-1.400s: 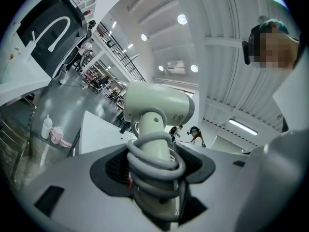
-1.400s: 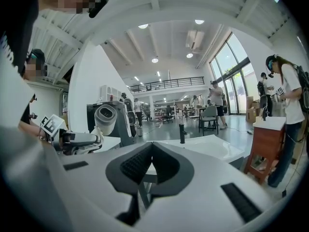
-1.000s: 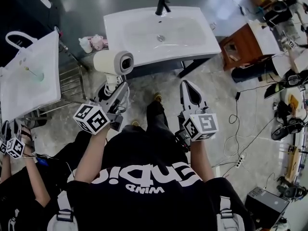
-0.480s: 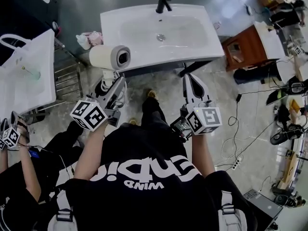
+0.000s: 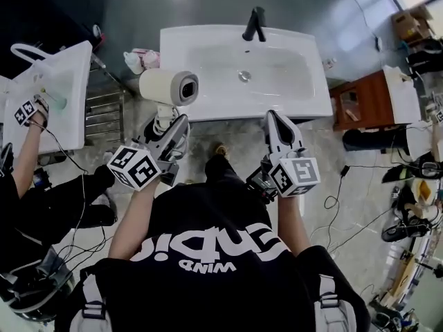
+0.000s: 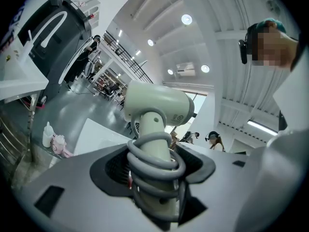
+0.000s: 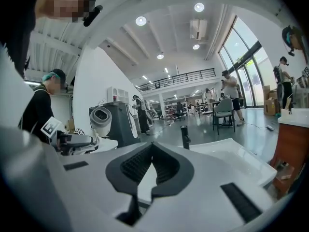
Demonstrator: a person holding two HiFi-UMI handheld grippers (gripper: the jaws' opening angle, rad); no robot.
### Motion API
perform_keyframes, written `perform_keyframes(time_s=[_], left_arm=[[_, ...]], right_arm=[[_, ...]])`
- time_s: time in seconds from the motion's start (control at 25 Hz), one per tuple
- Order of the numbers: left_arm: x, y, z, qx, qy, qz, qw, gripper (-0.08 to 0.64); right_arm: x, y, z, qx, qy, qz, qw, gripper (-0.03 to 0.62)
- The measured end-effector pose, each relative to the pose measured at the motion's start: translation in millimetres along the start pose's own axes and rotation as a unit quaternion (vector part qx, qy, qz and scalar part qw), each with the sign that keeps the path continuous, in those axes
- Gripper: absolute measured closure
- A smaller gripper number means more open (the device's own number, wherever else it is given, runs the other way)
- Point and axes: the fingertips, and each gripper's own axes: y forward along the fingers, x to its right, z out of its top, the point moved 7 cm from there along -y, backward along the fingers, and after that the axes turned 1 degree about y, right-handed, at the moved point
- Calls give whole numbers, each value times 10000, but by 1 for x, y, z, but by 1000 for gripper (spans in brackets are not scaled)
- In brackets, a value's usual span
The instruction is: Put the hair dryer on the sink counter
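**Hair dryer nearly at the sink desk**

The hair dryer (image 5: 168,87) is hanging in the air by the left front corner of the sink desk (image 5: 208,108), not set down yet. The left tool (image 5: 168,122) is clamping its cord-wrapped handle. The right tool (image 5: 275,117) is pinched together, holding nothing. Small bottles (image 5: 140,60) are standing just beside the desk, and nothing seems to be blocking the corner

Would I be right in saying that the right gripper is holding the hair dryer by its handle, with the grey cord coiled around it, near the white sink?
Not quite: the left gripper holds the hair dryer by its handle, with the grey cord coiled around it, near the white sink. The left gripper view shows this; the right gripper is shut and empty.
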Motion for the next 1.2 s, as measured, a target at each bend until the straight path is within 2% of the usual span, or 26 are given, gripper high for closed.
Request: perform_keyframes(time_s=[0.56, 0.88, 1.2], left_arm=[[5, 52, 3, 333, 46, 750, 9966, 276], [11, 68, 7, 417, 18, 1060, 9935, 276], [-3, 66, 21, 313, 98, 1167, 9926, 276]], right_arm=[[61, 76, 21, -52, -308, 1053, 9939, 574], [87, 96, 32, -91, -279, 1332, 9907, 575], [79, 120, 35, -40, -222, 1401, 9899, 575]])
